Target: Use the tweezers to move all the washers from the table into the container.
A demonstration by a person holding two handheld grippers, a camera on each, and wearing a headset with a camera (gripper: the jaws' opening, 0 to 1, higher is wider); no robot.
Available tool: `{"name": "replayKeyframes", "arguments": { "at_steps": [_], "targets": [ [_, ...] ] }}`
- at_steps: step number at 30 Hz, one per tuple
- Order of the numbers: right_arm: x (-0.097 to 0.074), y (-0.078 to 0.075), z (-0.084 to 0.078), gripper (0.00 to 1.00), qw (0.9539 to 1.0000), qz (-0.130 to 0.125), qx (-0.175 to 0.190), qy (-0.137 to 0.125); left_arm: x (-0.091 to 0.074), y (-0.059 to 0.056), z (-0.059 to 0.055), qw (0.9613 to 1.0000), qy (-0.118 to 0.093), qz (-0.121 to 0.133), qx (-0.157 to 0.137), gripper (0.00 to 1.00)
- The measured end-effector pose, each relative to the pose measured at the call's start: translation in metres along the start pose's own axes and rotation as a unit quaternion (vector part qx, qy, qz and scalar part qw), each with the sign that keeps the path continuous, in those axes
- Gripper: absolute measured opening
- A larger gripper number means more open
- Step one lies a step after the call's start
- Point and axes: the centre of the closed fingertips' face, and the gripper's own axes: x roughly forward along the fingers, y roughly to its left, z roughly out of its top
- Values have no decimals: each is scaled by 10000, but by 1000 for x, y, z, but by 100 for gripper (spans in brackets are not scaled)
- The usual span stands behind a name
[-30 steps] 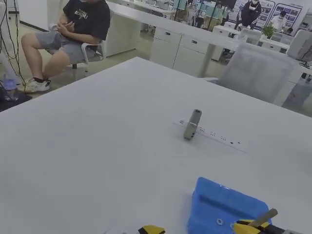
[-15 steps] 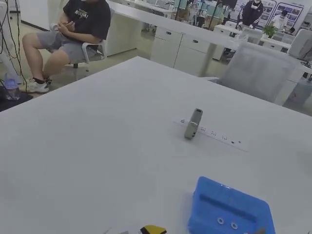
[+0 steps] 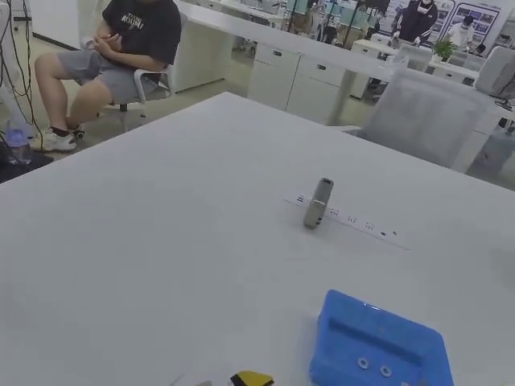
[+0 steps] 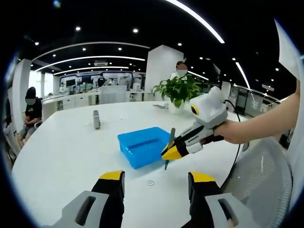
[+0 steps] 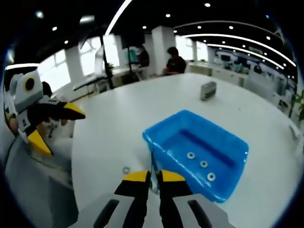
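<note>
Right gripper (image 5: 153,176) jaws: drawn almost together, clamped on the tweezers (image 5: 152,164); thin shank seen rising between the yellow tips in the right gripper view.
Tweezers, left gripper view: slanting down out of the right gripper (image 4: 172,153), points (image 4: 166,164) aimed at the table (image 3: 161,241) just beside the near wall of the container (image 4: 142,145). Nothing made out between the points, though too fine to be sure.
Left gripper (image 4: 156,176) jaws: spread wide, nothing held; poised above the table, facing the container.
Loose washer (image 4: 150,182): flat on the table, just in front of the container, between it and the left gripper, near the tweezer points but apart from them. Also seen left of the right gripper's tips in its own view (image 5: 126,169).
Container (image 5: 164,142): blue open tray on the table. Three washers (image 5: 203,164) on its floor, near one another, not touching.
Farther out: grey block (image 3: 317,203) beyond the container, at one end of a white socket strip (image 3: 362,225); seated person (image 3: 121,48) past the table's far edge.
Step in hand (judgement): between a drop and the next pick, with one washer visible outside the tray. Task most of the way along if no other lies out of sight.
Next move calls for: lowering the points to straddle the loose washer's rim, squeezing the right jaws enough to pinch it, then lifting clear of the tray wall before letting go over the floor. Thin flat ring on a smooth top, so likely to slide unless pinched squarely.
</note>
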Motion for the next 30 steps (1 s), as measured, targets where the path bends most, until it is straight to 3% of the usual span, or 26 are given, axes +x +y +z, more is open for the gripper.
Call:
{"name": "replayKeyframes", "arguments": {
  "at_steps": [2,7,15,22,30],
  "targets": [
    [0,2,-1,4,9997,-12,-250,9,0,0,0,10000,7,3,1,53],
    [-1,3,-2,3,9995,27,-317,-6,0,0,0,10000,13,-2,25,53],
    [-6,-3,2,3,9981,-10,557,-256,-1,0,1,10000,4,13,16,53],
    [-16,-8,29,3,9958,32,721,-558,-1,0,1,10000,-2,2,19,53],
    [-21,-18,61,3,9949,67,592,-809,0,0,1,10000,12,6,22,52]
  ]
}}
